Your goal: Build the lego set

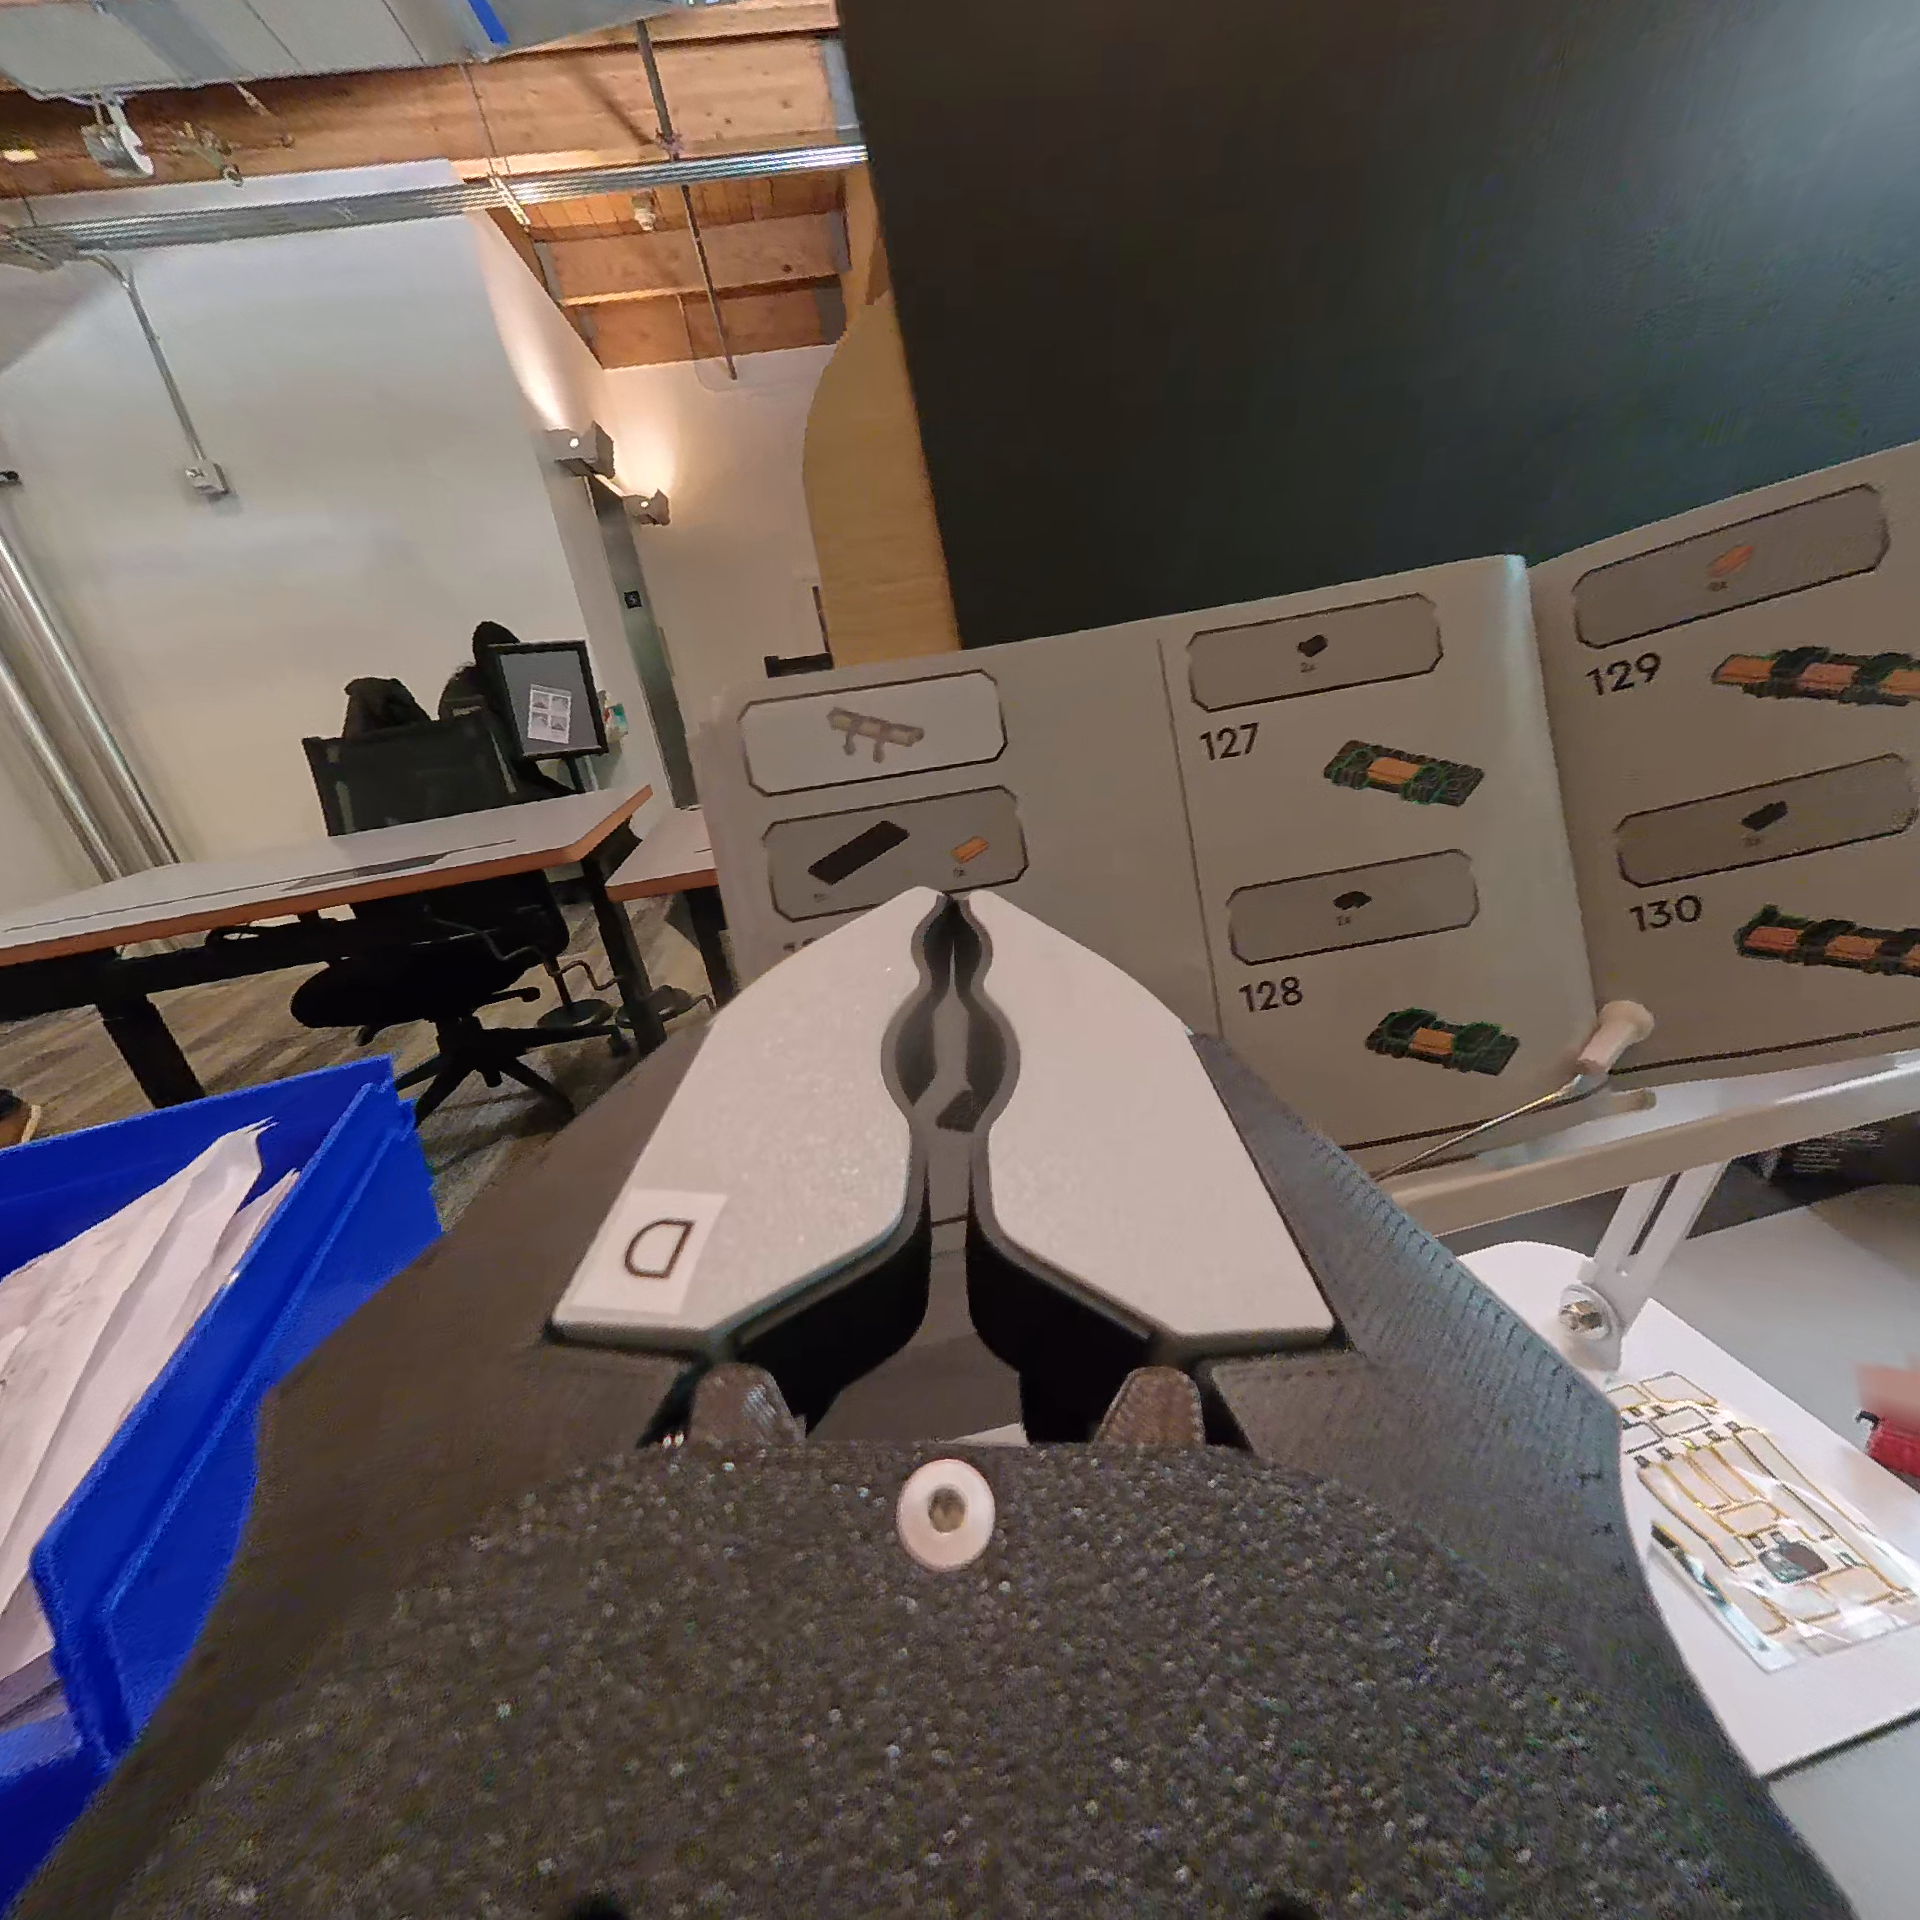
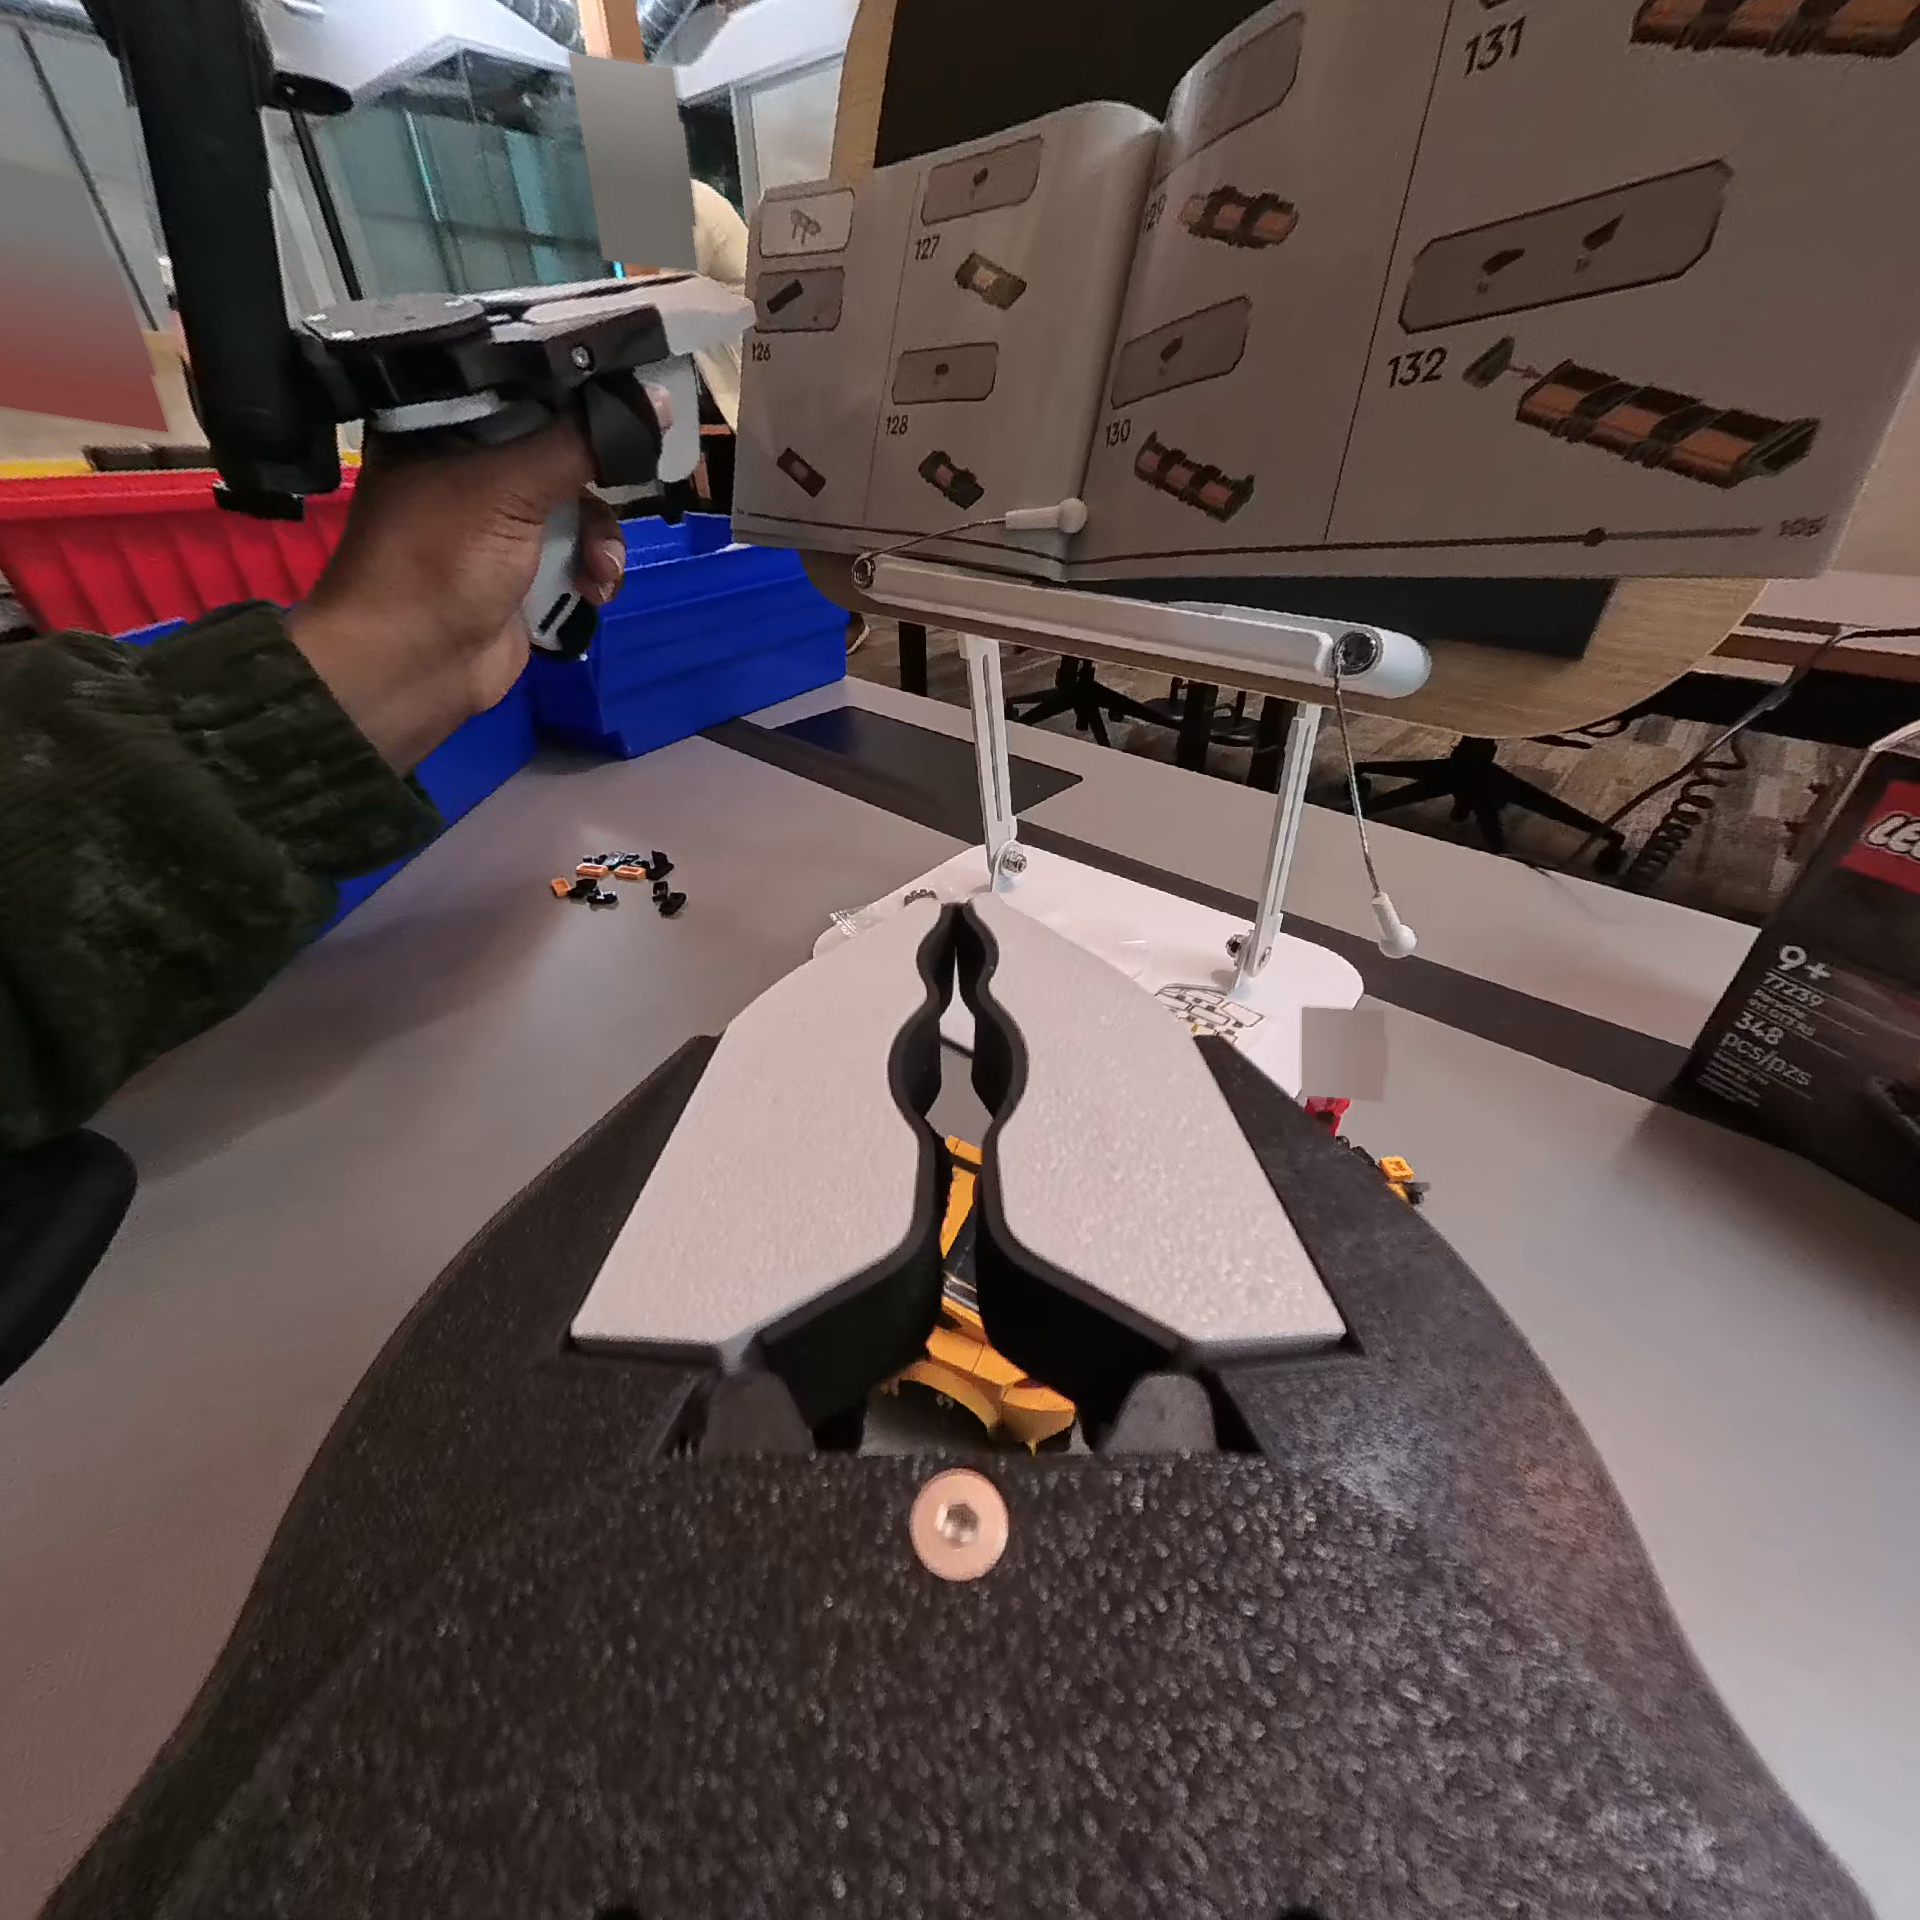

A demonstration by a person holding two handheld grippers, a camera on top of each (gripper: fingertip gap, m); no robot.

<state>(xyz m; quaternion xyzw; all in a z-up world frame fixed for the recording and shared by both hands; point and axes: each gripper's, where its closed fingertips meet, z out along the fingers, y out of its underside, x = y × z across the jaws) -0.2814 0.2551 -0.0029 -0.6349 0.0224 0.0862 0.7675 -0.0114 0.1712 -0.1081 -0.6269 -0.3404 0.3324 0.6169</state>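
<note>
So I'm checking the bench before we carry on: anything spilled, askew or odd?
Nothing looks damaged. The small black and orange pieces lie in a loose heap on the grey table, not in the blue bins. The instruction booklet sits open on its white stand.

Mostly hidden beneath the right tool (image 2: pixel 958 920): a yellow model (image 2: pixel 961 1340). Too small to identify: loose pieces (image 2: pixel 620 881) on the counter (image 2: pixel 520 1039). Cut off at right: box (image 2: pixel 1829 997).
</note>
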